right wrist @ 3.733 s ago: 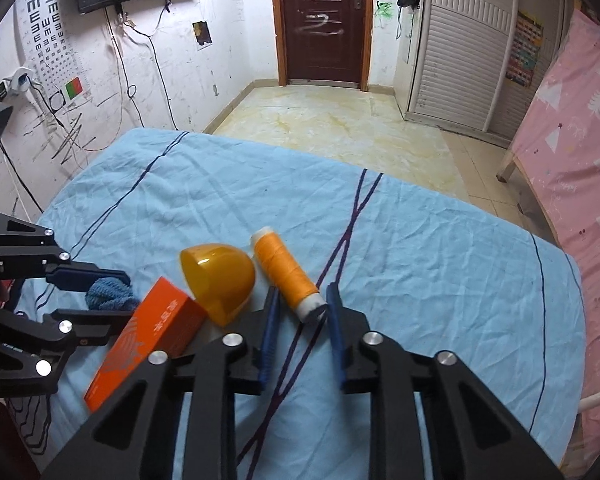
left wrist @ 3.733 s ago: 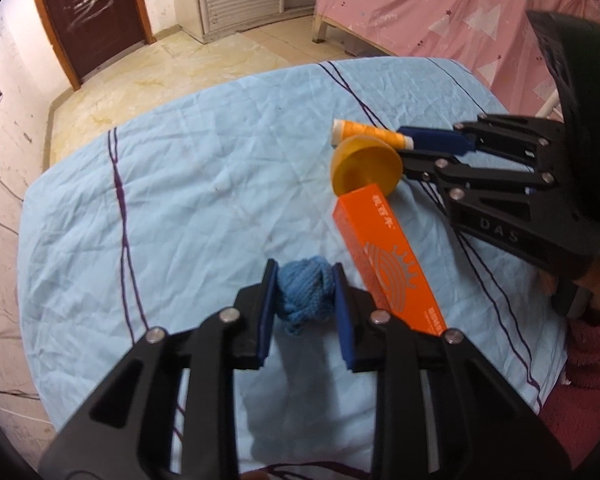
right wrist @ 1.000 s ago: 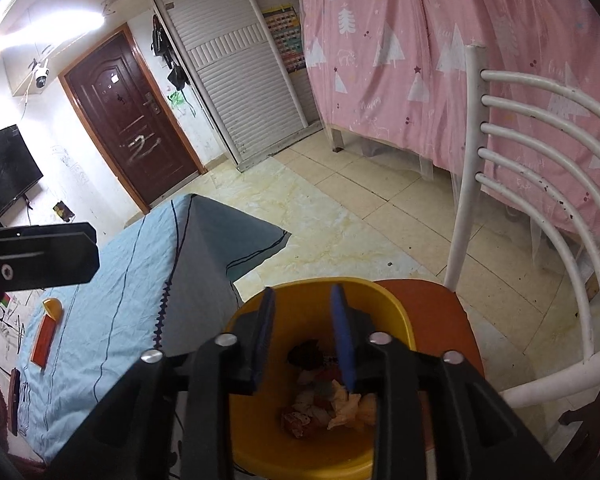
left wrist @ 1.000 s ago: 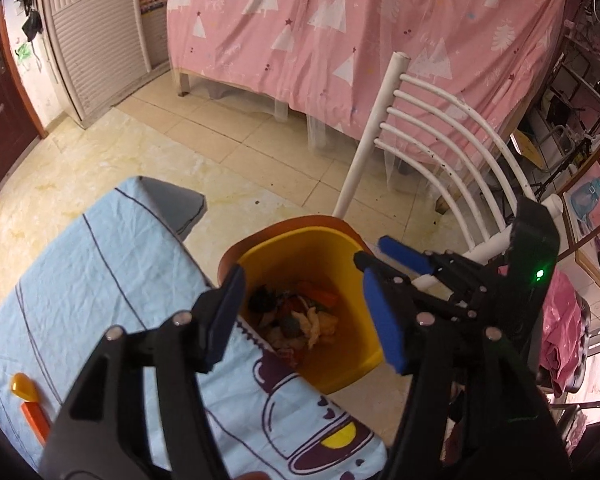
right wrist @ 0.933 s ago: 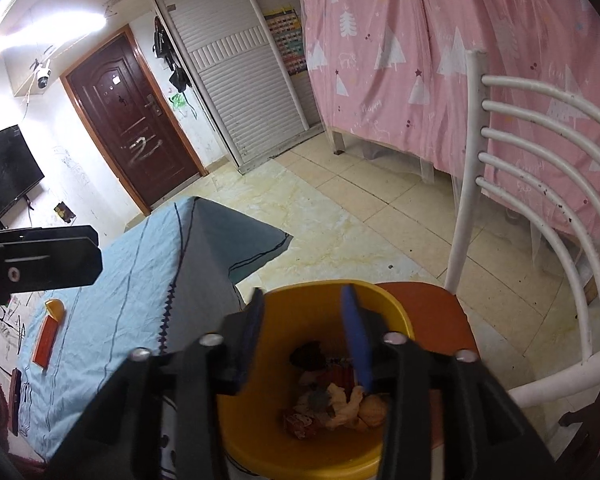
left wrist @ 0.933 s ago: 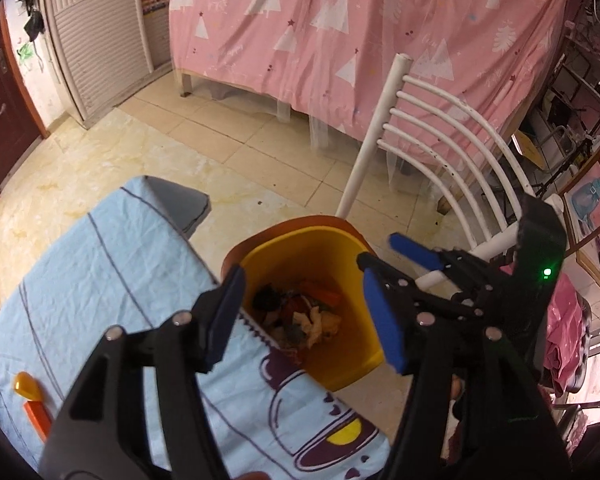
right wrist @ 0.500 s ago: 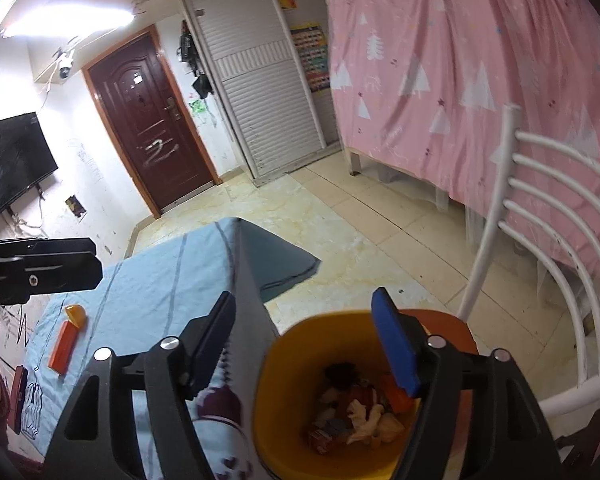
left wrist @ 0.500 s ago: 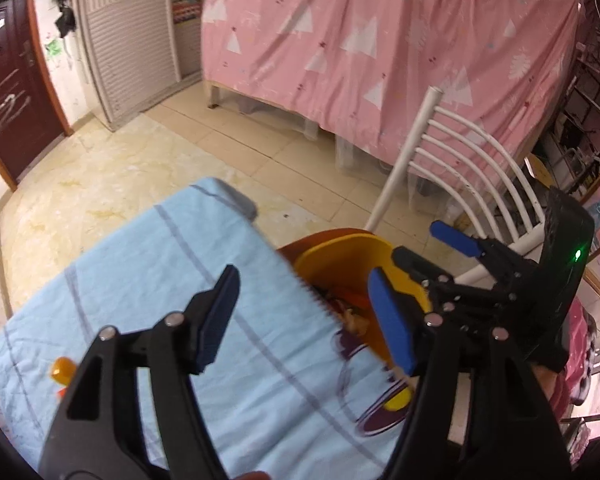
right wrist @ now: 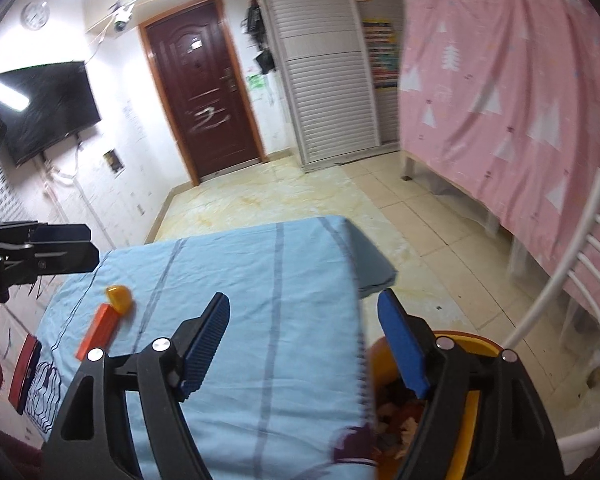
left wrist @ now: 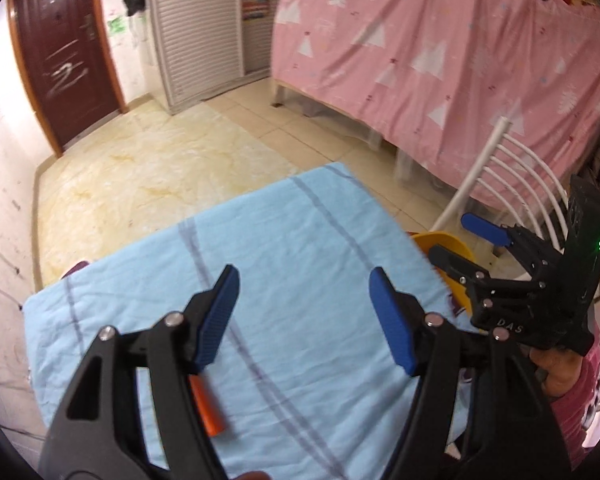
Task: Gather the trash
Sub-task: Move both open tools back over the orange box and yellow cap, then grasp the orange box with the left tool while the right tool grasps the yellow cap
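My left gripper (left wrist: 304, 320) is open and empty above the blue sheet (left wrist: 284, 260). An orange box (left wrist: 207, 406) shows partly behind its left finger. My right gripper (right wrist: 306, 348) is open and empty over the sheet's right edge, beside the yellow bin (right wrist: 468, 420) that holds mixed trash. In the right wrist view the orange box (right wrist: 98, 331) and a yellow half shell (right wrist: 119, 298) lie on the sheet at far left. The right gripper (left wrist: 464, 242) also shows in the left wrist view over the bin (left wrist: 446, 244). The left gripper's fingers (right wrist: 60, 248) show at the left edge.
A white slatted chair (right wrist: 560, 304) stands right of the bin, which sits on an orange seat. A pink curtain (right wrist: 512, 92) hangs behind. A red and black item (right wrist: 24, 372) lies at the sheet's left edge. Tiled floor (right wrist: 300, 196) and a brown door (right wrist: 202, 92) lie beyond.
Both grippers dropped their items into the bin and opened, the right one last. Both have since swung away from the bin, back toward the blue sheet.
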A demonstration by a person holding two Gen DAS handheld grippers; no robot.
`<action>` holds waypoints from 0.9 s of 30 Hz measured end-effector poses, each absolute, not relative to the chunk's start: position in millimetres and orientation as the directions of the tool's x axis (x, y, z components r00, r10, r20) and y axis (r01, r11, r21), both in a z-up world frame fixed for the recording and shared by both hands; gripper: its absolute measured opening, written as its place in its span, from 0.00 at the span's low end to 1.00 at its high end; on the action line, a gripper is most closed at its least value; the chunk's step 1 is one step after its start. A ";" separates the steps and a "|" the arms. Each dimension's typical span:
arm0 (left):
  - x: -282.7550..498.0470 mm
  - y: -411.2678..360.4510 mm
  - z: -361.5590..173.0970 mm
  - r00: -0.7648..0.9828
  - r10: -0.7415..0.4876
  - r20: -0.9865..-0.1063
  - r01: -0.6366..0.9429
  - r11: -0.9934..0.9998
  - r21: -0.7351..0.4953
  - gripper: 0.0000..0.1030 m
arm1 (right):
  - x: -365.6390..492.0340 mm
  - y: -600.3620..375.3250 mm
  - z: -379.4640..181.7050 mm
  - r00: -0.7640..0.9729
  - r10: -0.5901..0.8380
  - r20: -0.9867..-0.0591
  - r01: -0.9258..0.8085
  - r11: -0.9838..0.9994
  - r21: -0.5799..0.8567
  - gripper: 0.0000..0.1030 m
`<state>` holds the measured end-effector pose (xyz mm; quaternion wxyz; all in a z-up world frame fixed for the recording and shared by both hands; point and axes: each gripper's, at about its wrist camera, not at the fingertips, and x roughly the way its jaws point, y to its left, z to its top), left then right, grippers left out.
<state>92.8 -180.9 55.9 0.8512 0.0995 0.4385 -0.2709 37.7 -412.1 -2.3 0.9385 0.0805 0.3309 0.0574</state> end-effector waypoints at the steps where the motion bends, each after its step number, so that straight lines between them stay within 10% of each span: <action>1: 94.3 -171.5 55.3 0.475 -0.364 -0.801 0.536 0.842 -0.064 0.63 | 41.2 -404.3 -1.7 0.772 0.170 -0.613 -0.069 0.980 0.185 0.68; 27: 105.6 -79.2 -49.2 0.317 -0.235 -0.919 0.418 0.904 -0.087 0.59 | 105.2 -277.5 -16.9 0.674 0.287 -0.681 -0.251 0.956 0.154 0.74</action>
